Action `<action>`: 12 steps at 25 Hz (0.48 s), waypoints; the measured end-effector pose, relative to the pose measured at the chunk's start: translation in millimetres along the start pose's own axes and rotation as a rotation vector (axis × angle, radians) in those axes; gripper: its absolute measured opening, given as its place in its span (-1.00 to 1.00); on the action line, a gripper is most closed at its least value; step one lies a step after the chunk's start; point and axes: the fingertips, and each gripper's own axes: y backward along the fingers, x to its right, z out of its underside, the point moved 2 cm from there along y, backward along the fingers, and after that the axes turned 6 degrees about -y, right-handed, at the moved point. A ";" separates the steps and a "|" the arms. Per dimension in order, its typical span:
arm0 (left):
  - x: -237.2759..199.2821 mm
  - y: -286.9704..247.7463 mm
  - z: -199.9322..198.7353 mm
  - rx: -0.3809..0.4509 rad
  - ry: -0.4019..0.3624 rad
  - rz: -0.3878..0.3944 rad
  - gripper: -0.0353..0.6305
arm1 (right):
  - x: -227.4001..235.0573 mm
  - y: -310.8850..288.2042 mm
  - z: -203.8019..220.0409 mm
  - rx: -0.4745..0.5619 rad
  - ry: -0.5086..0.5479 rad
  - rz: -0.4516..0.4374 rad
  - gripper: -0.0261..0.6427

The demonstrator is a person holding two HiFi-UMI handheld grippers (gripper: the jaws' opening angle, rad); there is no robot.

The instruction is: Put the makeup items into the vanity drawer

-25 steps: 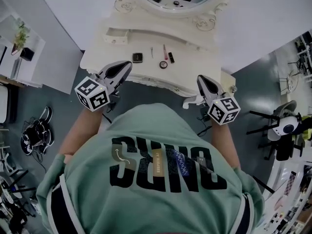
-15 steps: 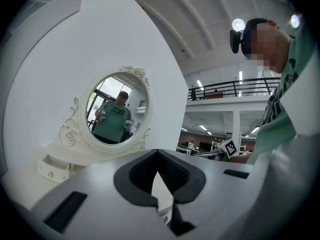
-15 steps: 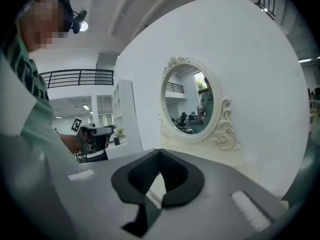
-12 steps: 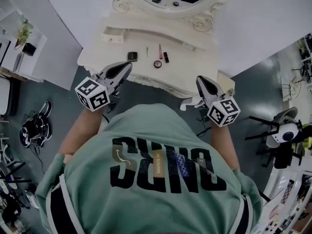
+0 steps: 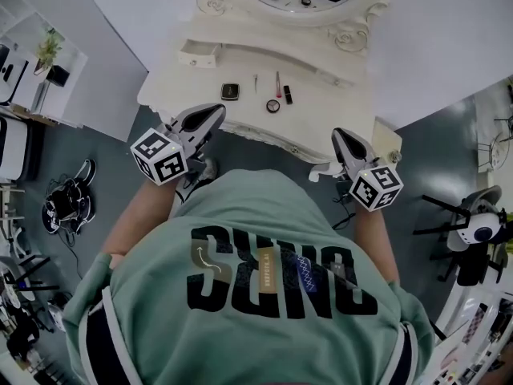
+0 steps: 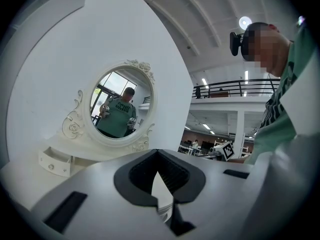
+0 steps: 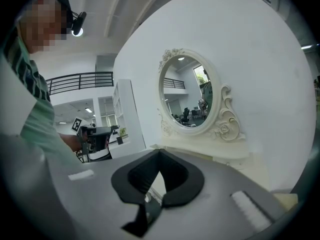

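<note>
Nearest to the green shirt (image 5: pixel 264 215), both tools were short of the table's near edge. The left gripper (image 5: pixel 215 115) had its jaws closed together with nothing between them. The right gripper (image 5: pixel 338 135) was closed and empty in the same way. Both would need to open before any pick, because a closed tip would only push a small item away.

Beyond them, on the vanity top (image 5: pixel 337 103), the makeup items lay loose near the middle: a round pot (image 5: pixel 273 106), a lipstick (image 5: pixel 287 95), a square compact (image 5: pixel 230 91), a pink pencil (image 5: pixel 277 83) and a thin stick (image 5: pixel 256 83). They lay close together, so I judged that a wide approach to one could knock its neighbour. The pencil, stick and lipstick lay on their sides and would probably roll. The pot was closest to the front edge and could fall to the floor (image 5: pixel 104 183). Thin, flat things may also slip out of a pinch.

Farther away on the left, the small drawer (image 5: pixel 199 53) seemed drawn out a little. If the opening was too narrow, an item could catch on its front.

For writing, the shirt had large dark letters, seen upside down, and I could not read them with certainty. The marker cubes (image 5: pixel 160 157) showed only black-and-white patterns. Any label on the makeup was too small to read.
</note>
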 end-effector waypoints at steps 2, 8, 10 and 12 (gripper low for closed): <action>-22.8 -0.1 -1.3 0.006 0.009 0.015 -0.89 | -3.4 -20.1 -2.9 0.000 0.006 0.011 -0.89; -112.9 -14.9 -16.5 -0.004 0.003 0.127 -0.89 | -16.1 -105.3 -21.5 0.009 0.018 0.073 -0.89; -144.1 -19.5 -27.7 -0.020 -0.006 0.165 -0.89 | -24.8 -136.9 -29.4 0.007 0.030 0.078 -0.89; -172.1 -25.3 -41.2 -0.035 -0.021 0.201 -0.89 | -30.1 -165.2 -39.3 0.010 0.044 0.087 -0.89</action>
